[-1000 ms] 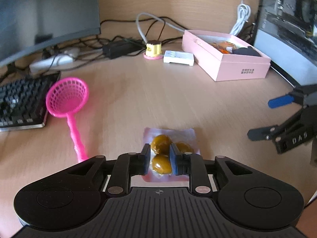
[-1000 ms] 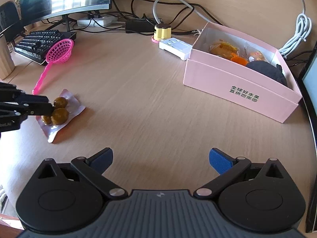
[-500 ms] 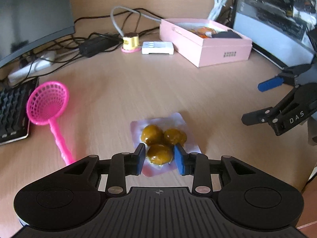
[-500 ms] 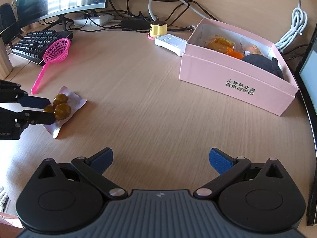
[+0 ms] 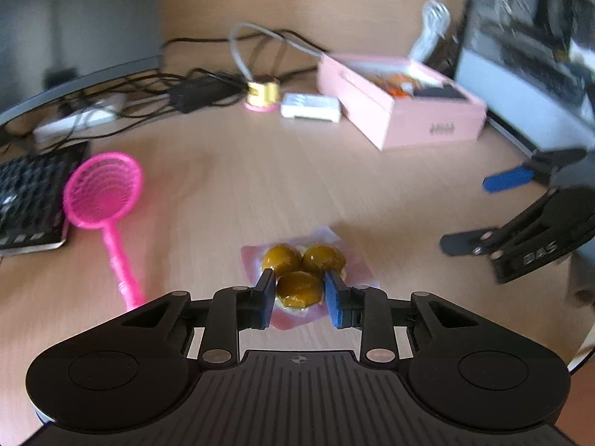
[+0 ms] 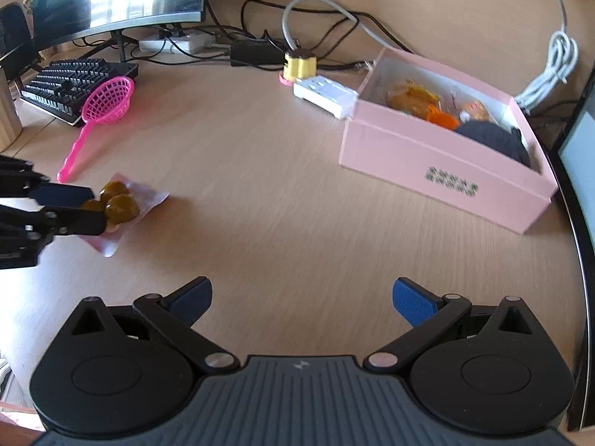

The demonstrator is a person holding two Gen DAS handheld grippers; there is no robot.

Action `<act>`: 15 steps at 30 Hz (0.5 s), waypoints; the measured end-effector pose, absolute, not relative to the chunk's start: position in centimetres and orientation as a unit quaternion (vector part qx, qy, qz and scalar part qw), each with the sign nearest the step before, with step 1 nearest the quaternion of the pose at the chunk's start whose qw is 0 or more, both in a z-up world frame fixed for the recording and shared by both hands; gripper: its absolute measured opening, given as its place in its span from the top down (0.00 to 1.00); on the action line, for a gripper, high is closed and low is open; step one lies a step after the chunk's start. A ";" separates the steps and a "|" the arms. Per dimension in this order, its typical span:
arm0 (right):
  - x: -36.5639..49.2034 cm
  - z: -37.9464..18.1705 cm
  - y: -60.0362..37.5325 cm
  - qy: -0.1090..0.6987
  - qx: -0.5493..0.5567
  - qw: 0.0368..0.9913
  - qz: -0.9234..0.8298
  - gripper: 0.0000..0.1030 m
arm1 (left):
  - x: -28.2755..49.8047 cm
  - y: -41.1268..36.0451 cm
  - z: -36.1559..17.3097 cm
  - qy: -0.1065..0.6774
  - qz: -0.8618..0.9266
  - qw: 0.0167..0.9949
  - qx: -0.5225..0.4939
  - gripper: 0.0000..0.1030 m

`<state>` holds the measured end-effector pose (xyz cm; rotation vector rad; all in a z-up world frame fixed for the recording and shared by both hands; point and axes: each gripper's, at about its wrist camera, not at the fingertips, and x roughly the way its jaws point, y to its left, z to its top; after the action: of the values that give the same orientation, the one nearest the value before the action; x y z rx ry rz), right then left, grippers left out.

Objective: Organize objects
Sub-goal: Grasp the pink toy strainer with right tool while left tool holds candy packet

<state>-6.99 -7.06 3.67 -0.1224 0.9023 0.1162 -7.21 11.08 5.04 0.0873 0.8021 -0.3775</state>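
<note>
A clear packet of three brown glazed balls (image 5: 303,271) is between the pads of my left gripper (image 5: 299,291), which is shut on it; it seems slightly off the desk, and it also shows in the right wrist view (image 6: 117,206). My right gripper (image 6: 301,299) is wide open and empty above the desk. It shows at the right of the left wrist view (image 5: 520,215). An open pink box (image 6: 446,148) with snacks and a dark object stands at the back right. A pink toy strainer (image 5: 104,193) lies left.
A keyboard (image 6: 70,78) and monitor stand at the back left. Cables, a power brick, a yellow round object (image 6: 299,65) and a white power strip (image 6: 323,93) lie along the back. A second screen stands at the far right edge.
My left gripper opened half a second ago and has closed again on the packet's near ball. The view shifted and blurred as it moved. My right gripper stayed open.
</note>
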 end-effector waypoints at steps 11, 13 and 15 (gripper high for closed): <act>-1.4 5.4 3.3 0.385 -0.117 0.898 0.179 0.00 | -12.6 20.4 7.7 0.367 -0.061 0.927 -0.049 0.69; 0.3 5.9 6.6 0.363 -0.137 0.899 0.206 0.00 | -14.0 22.4 8.0 0.364 -0.040 0.929 -0.064 0.69; 2.4 6.0 9.9 0.354 -0.144 0.896 0.225 0.00 | -15.1 24.0 8.2 0.359 -0.024 0.930 -0.075 0.69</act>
<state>2.37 9.91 6.03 -0.2992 0.7331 0.4656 -15.09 24.00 8.23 -0.1542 0.7351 -0.0492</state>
